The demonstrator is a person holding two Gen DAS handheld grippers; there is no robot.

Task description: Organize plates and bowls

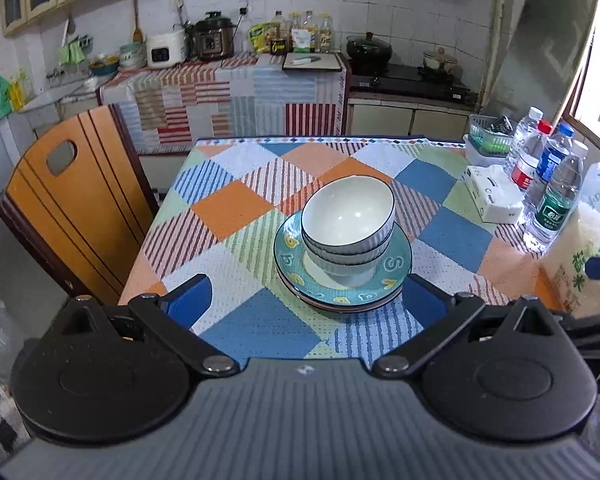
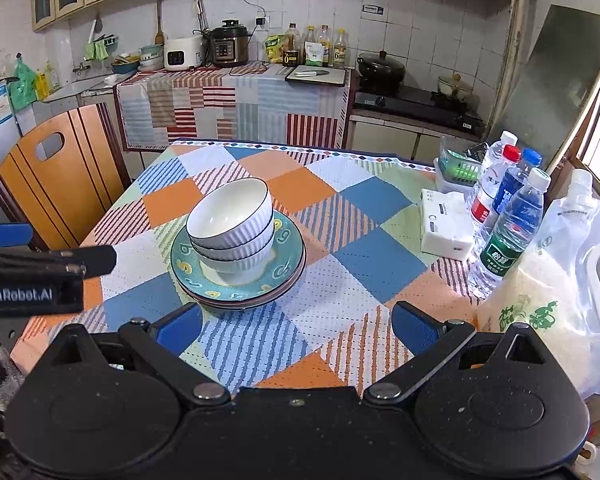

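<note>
Three white ribbed bowls [image 1: 348, 226] [image 2: 234, 224] are nested in one stack. The stack stands on a pile of plates, the top one teal with yellow letters [image 1: 396, 266] [image 2: 180, 256]. The pile sits mid-table on a patchwork cloth. My left gripper [image 1: 306, 296] is open and empty, just in front of the plates. It shows in the right wrist view [image 2: 4, 236] at the left edge. My right gripper [image 2: 298, 322] is open and empty, in front of and right of the pile.
Several water bottles [image 2: 508, 224], a tissue pack [image 2: 444, 226], a green basket [image 2: 458, 166] and a rice bag [image 2: 540, 320] crowd the table's right side. A wooden chair [image 1: 76, 208] stands left of the table. The kitchen counter and stove lie behind.
</note>
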